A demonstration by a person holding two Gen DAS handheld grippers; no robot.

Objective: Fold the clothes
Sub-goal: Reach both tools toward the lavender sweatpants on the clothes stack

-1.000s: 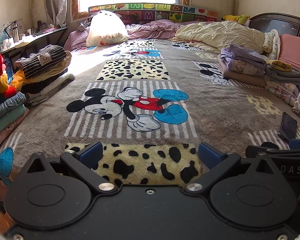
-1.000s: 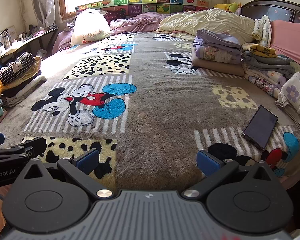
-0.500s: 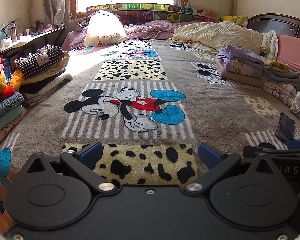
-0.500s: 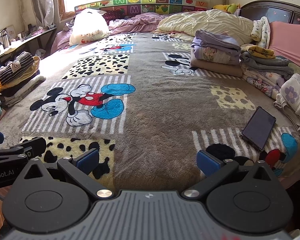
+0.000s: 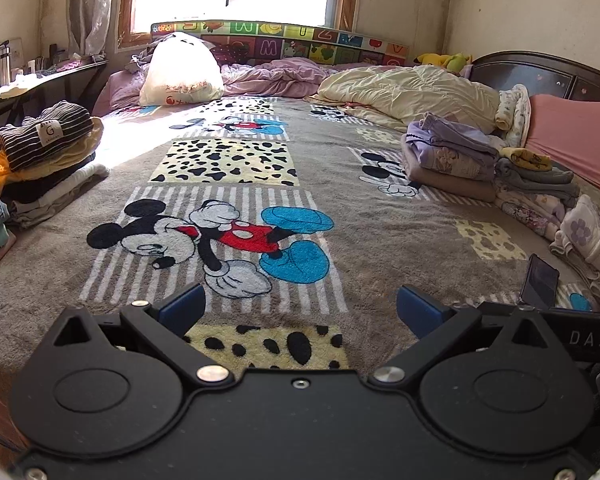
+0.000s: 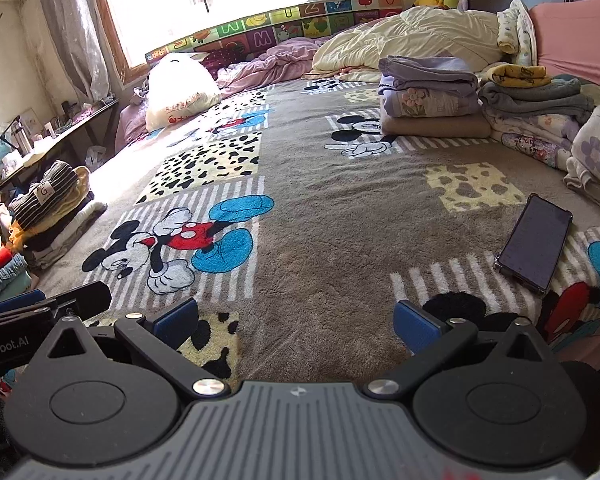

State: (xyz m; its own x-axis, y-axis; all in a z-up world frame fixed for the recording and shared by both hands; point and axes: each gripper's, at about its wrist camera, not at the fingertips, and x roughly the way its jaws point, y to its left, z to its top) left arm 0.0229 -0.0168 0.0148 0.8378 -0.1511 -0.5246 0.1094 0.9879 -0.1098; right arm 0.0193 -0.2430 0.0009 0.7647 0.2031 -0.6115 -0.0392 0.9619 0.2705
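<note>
L gripper (image 5: 300,308), R gripper (image 6: 296,320): jaws wide, empty; phone (image 5: 540,282) partly hidden.

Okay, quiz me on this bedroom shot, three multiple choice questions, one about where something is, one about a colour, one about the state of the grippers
1. Where does the phone lie?
A. On the blanket, right of the right gripper
B. On the side table
C. On the striped stack

2. What colour are the gripper fingertips?
A. Red
B. Blue
C. Yellow

3. How do the left gripper and right gripper stand?
A. Both shut on cloth
B. One holds the phone
C. Both open, holding nothing

Answers: 1 A, it rests flat on the grey blanket. 2 B, the pads show blue. 3 C, wide gaps show only blanket between the fingers.
</note>
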